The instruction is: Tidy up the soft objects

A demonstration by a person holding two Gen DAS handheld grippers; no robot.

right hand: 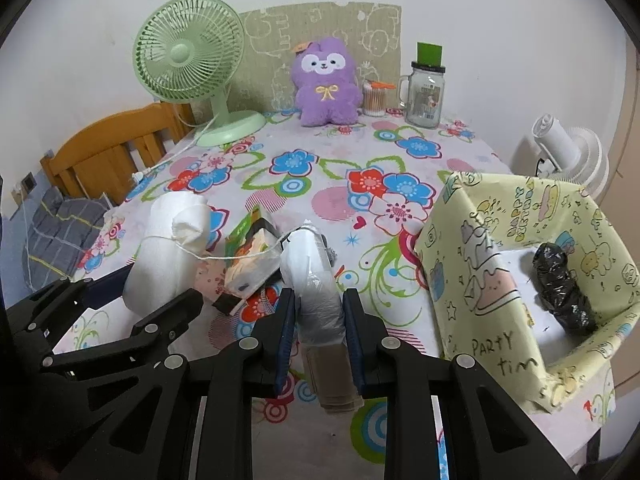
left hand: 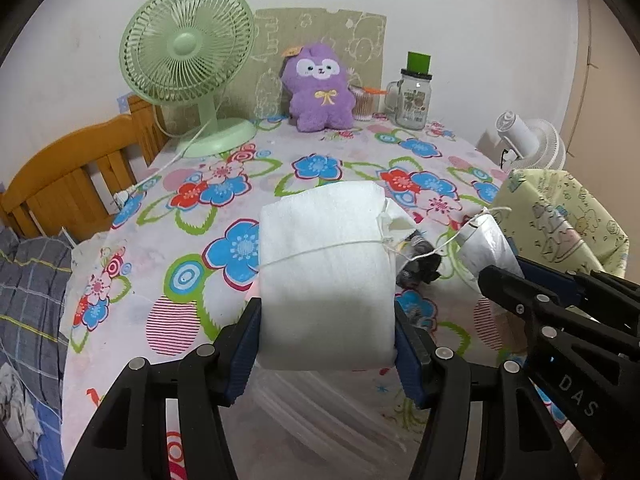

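My left gripper (left hand: 326, 330) is shut on a white rolled cloth bundle (left hand: 324, 264) tied with string, held above the flowered table. It also shows in the right wrist view (right hand: 168, 252). My right gripper (right hand: 319, 332) is shut on a plastic-wrapped roll (right hand: 316, 280), white at its far end and beige at its near end. In the left wrist view the right gripper (left hand: 500, 280) sits to the right with the wrapped roll (left hand: 486, 246). A string runs between the two bundles. A yellow patterned box (right hand: 480, 264) at the right holds a black wrapped bundle (right hand: 562, 288).
A green fan (right hand: 192, 52), a purple plush toy (right hand: 326, 84), a cotton swab jar (right hand: 374, 100) and a glass mug jar (right hand: 426, 94) stand at the table's far edge. A green snack packet (right hand: 248, 252) lies between the grippers. A wooden chair (left hand: 76, 168) stands left, a white fan (right hand: 568, 152) right.
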